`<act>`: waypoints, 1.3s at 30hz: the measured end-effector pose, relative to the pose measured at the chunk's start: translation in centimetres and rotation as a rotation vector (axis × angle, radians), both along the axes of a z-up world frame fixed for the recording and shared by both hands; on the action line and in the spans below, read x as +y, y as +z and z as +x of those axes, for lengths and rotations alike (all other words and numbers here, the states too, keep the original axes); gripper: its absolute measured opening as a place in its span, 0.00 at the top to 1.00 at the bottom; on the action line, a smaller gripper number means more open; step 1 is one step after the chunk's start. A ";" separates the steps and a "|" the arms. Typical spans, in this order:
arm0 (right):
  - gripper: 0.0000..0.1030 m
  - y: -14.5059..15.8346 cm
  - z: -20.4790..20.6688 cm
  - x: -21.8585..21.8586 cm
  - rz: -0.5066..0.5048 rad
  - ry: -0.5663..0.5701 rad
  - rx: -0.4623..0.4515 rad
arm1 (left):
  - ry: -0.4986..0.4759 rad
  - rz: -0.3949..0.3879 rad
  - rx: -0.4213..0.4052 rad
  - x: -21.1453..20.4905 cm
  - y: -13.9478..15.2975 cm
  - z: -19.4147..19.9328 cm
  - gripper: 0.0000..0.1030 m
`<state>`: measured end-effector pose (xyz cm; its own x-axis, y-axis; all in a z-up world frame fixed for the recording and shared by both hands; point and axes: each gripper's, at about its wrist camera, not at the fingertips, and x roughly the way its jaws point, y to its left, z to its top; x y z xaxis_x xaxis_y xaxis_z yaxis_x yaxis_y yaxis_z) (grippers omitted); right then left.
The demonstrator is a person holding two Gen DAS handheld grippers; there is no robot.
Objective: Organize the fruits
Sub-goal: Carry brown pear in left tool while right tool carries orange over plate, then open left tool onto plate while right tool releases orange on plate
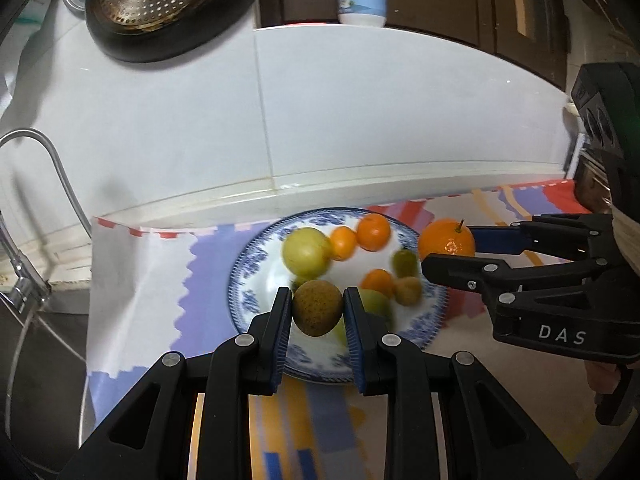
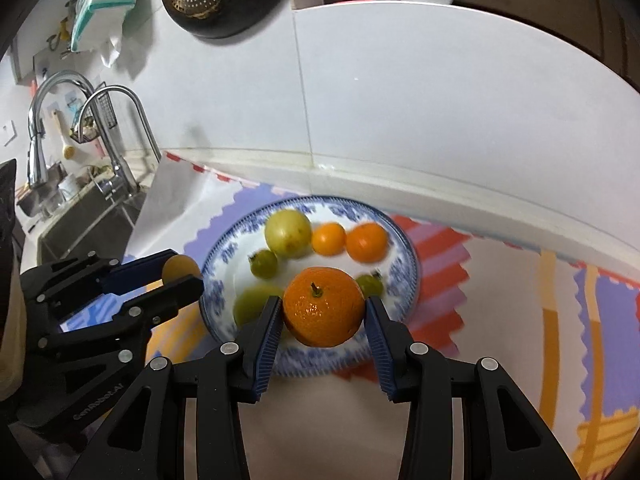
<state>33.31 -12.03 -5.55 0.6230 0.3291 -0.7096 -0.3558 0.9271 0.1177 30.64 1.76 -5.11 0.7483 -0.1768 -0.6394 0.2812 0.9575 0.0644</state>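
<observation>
A blue-patterned white plate sits on a colourful cloth and holds several fruits: a yellow-green apple, small oranges and small green fruits. My left gripper is shut on a brown speckled pear above the plate's near side. My right gripper is shut on a large stemmed orange, held over the plate's right part.
The cloth covers the counter against a white tiled wall. A sink with faucets lies to the left. A perforated pan hangs above on the wall.
</observation>
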 end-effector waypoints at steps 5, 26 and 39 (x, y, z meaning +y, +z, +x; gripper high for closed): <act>0.59 -0.4 1.8 1.6 0.025 0.009 0.009 | 0.014 0.011 0.015 1.0 -0.8 1.5 0.74; 0.57 -3.8 6.8 3.2 0.046 0.002 0.086 | -0.005 -0.010 0.072 1.2 -4.3 4.2 0.68; 0.50 -0.8 2.3 1.6 -0.025 -0.069 -0.024 | 0.060 -0.018 -0.016 2.4 -1.3 0.8 0.58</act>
<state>35.64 -10.48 -6.39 0.6606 0.2668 -0.7017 -0.2933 0.9522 0.0860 31.41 4.16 -6.36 0.7677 -0.1431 -0.6246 0.2227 0.9736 0.0506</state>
